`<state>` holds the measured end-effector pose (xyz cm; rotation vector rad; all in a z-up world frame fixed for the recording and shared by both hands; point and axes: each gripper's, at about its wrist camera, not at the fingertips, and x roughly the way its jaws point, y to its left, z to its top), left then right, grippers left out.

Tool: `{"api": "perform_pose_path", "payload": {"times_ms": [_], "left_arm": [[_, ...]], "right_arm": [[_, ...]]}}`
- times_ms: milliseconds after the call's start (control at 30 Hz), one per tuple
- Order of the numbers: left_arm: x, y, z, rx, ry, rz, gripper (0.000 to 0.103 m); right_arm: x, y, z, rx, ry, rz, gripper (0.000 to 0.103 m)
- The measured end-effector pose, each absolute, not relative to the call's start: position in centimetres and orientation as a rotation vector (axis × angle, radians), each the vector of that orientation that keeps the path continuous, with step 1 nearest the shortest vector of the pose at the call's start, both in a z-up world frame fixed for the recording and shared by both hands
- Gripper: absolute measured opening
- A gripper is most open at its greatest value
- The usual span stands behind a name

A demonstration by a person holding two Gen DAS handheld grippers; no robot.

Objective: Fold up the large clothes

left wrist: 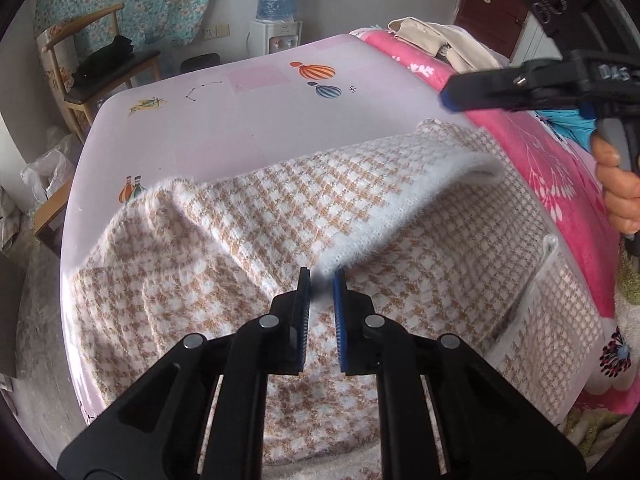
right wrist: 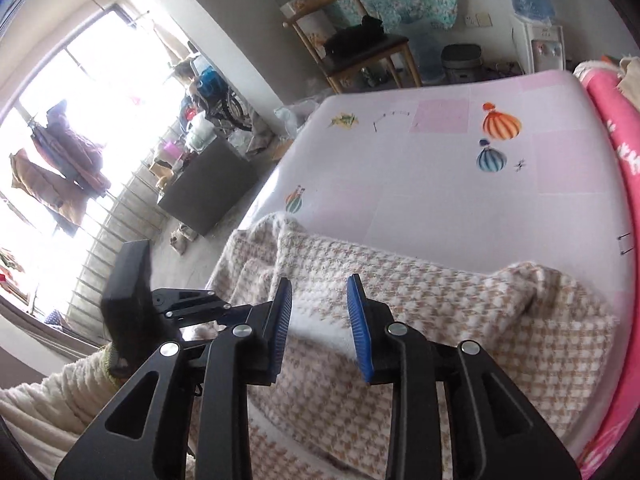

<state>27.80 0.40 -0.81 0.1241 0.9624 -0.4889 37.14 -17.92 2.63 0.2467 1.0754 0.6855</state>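
The sweater (left wrist: 280, 216) lies spread on the bed (left wrist: 248, 120), its white hem lifted into a flap. The risk, I judge: the left claw (left wrist: 321, 280) holds only the hem's fuzzy edge, so a tug could slip it free and collapse the fold. Its jaws pinch that hem. The right claw (right wrist: 320, 300) is spread, holding nothing, above the knit.

Raised letters "DAS" (the rest cut off) on the right claw (left wrist: 450, 98) body

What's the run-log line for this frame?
phase: folding | left gripper: shut on sweater white band, lifted | right gripper: open, above sweater | surface: bed
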Motion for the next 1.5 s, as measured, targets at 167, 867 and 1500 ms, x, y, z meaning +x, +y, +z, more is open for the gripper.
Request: {"api": "perform_pose_path", "payload": {"times_ms": [167, 867, 1500], "left_arm": [[26.6, 3.3, -0.1, 0.030, 0.985, -0.481, 0.013], [34.4, 1.9, -2.9, -0.055, 1.025, -0.396, 0.021], [33.1, -1.0, 1.7, 0.039, 0.883, -0.508, 0.022]], "right_arm": [[36.6, -17.8, -4.5, 0.340, 1.208, 0.650, 0.024], [35.7, -22.6, 1.6, 0.179, 1.049, 0.504, 0.027], [36.3, -23.0, 0.6, 0.098, 0.995, 0.393, 0.036]]}}
